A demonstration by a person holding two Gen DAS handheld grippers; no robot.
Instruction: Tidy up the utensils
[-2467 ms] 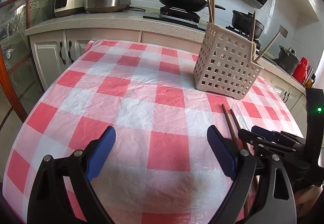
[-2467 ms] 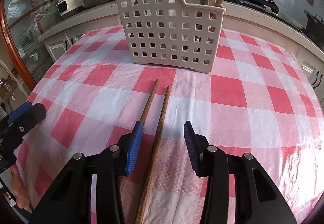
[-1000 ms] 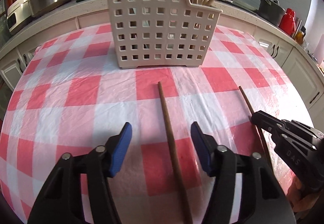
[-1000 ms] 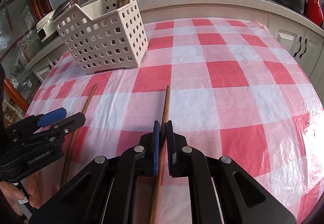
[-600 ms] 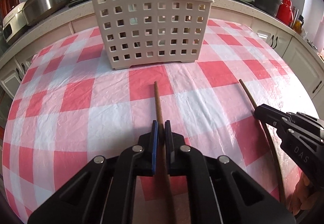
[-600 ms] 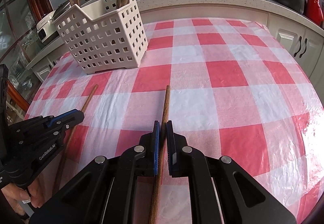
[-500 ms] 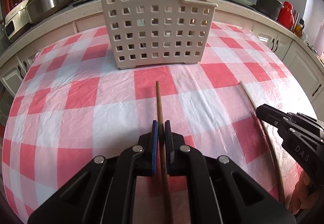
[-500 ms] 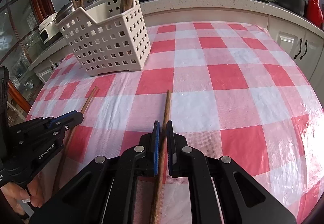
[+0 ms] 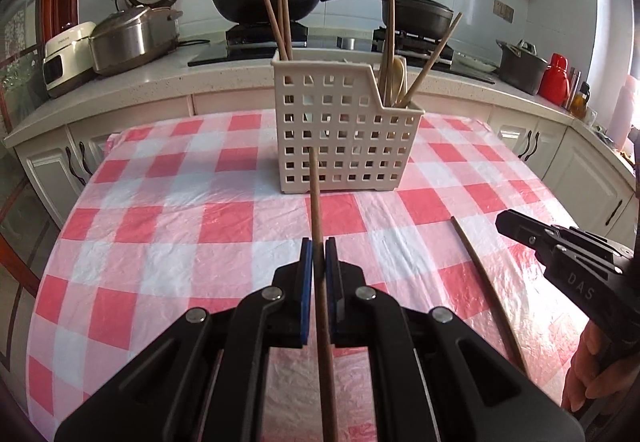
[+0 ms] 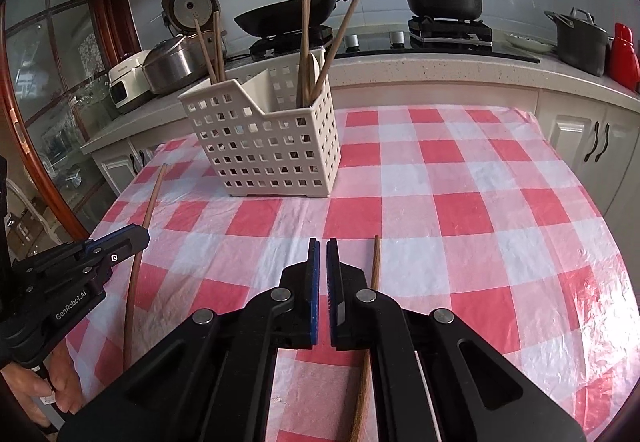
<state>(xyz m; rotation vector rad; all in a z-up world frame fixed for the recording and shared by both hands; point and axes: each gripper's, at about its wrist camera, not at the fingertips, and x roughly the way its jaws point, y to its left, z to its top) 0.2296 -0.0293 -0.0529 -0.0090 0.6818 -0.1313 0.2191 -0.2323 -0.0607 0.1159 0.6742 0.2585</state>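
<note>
Both wrist views toward shared basket (image 9: 344,130)

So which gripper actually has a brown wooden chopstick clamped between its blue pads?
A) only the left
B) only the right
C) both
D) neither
A: the left gripper pinches a brown wooden chopstick, while the right gripper is shut with the second chopstick lying beside it.
</note>
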